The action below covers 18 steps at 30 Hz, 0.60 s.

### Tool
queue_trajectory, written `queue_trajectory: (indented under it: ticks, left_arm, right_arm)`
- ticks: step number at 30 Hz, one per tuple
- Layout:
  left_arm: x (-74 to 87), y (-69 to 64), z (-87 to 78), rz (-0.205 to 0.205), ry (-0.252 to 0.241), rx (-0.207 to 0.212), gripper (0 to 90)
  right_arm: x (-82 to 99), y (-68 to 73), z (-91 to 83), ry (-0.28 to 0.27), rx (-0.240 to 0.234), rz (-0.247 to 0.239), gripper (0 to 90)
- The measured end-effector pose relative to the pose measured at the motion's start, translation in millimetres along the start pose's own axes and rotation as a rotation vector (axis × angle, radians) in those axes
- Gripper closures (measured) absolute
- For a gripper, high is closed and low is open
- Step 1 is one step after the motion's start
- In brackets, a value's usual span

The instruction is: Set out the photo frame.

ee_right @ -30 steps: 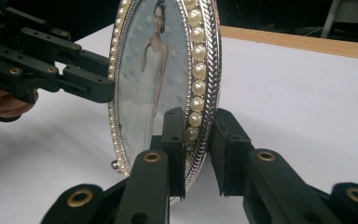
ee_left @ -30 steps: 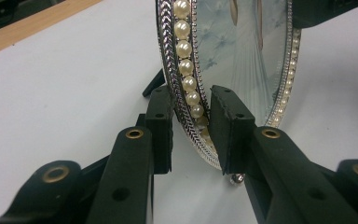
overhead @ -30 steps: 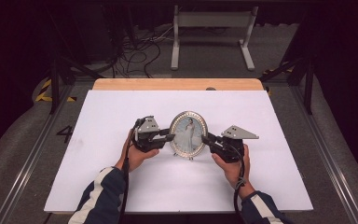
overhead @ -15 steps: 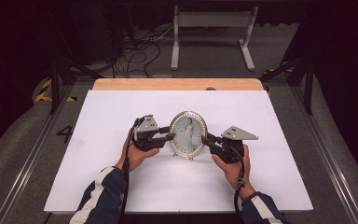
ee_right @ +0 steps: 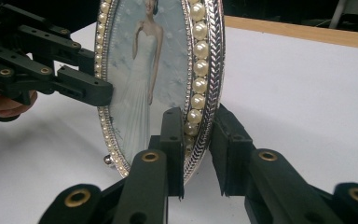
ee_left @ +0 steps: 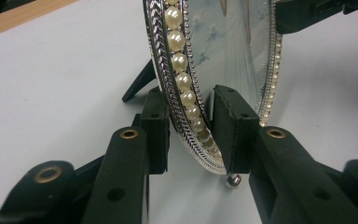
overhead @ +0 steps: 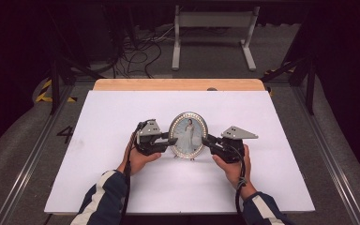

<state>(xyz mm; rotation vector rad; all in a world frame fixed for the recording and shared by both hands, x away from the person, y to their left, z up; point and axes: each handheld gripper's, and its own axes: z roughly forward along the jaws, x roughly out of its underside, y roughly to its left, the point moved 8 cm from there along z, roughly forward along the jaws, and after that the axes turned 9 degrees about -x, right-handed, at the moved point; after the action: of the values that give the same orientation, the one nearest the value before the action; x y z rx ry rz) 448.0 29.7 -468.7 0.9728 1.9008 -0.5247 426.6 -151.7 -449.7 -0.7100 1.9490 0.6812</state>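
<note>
My left tongs [ee_left: 191, 100] have just been closing with the pearl-edged rim of the oval picture frame [overhead: 188, 134] between the pads, set narrow around its left edge, though I cannot tell whether both pads actually press on it. My right tongs [ee_right: 198, 116] are closed to a narrow gap on the frame's right edge, one pad on the pearls at the front and the other on the back. The frame stands upright on its strut near the middle of the white table [overhead: 122, 108], directly between my two hands
</note>
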Motion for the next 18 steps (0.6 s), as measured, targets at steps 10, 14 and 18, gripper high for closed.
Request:
queue_trajectory:
  ticks: [10, 14, 18]
  left_arm:
    - [3.8, -1.6, -3.8, -0.011, -0.001, -0.013, 68.1]
    - [4.8, -1.9, -4.0, -0.011, -0.008, -0.023, 67.9]
    - [5.6, -3.9, -6.1, -0.004, -0.016, -0.025, 67.9]
  right_arm:
    - [-2.4, 0.2, 3.7, 0.015, 0.0, -0.023, 74.7]
    - [-2.4, 0.5, 3.9, 0.017, 0.0, -0.027, 74.4]
    - [-2.3, 0.9, 5.5, 0.03, 0.005, -0.039, 73.0]
